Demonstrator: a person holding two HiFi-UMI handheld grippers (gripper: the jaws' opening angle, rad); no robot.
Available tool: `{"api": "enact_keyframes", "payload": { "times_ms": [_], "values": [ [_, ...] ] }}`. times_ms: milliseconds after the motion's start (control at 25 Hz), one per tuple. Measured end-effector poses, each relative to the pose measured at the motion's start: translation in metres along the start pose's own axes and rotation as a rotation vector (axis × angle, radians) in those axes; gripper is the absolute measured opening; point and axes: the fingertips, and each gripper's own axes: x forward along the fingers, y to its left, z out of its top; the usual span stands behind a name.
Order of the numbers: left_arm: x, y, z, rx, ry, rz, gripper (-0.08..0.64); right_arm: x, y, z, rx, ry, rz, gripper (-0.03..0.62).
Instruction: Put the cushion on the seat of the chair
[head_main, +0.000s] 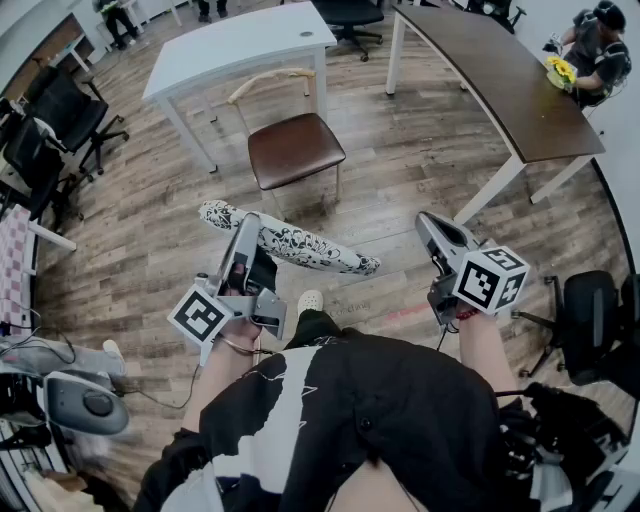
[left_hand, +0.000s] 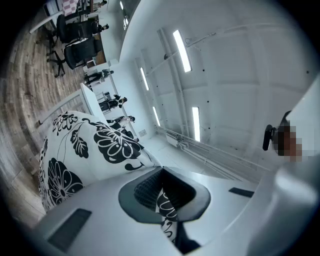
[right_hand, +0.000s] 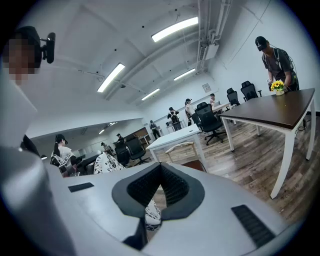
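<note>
The white cushion (head_main: 300, 247) with a black flower print hangs in the air in front of me, tilted down to the right. My left gripper (head_main: 250, 232) is shut on its left part, and printed fabric (left_hand: 167, 212) shows pinched between the pads. The cushion (left_hand: 85, 150) fills the lower left of the left gripper view. My right gripper (head_main: 428, 226) is shut and holds nothing, a little right of the cushion's right end. The chair (head_main: 296, 148), with a brown seat and a light wooden back rail, stands beyond the cushion. It also shows past the right gripper (right_hand: 161, 172) as the chair (right_hand: 186, 148).
A white table (head_main: 240, 45) stands just behind the chair. A long dark curved table (head_main: 500, 80) runs along the right, with a person and yellow flowers (head_main: 558, 70) at its far end. Black office chairs (head_main: 50, 120) line the left; another black chair (head_main: 590, 320) is close on the right.
</note>
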Motion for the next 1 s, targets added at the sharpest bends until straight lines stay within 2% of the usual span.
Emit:
{"api": "enact_keyframes", "payload": {
  "times_ms": [200, 1000],
  "values": [
    [0.0029, 0.0026, 0.0009, -0.005, 0.009, -0.003, 0.011, 0.0013, 0.0040, 0.0017, 0.008, 0.019, -0.031, 0.015],
    [-0.0031, -0.0035, 0.0024, 0.003, -0.001, -0.013, 0.011, 0.0006, 0.0113, 0.0014, -0.006, 0.012, -0.023, 0.015]
  ]
}}
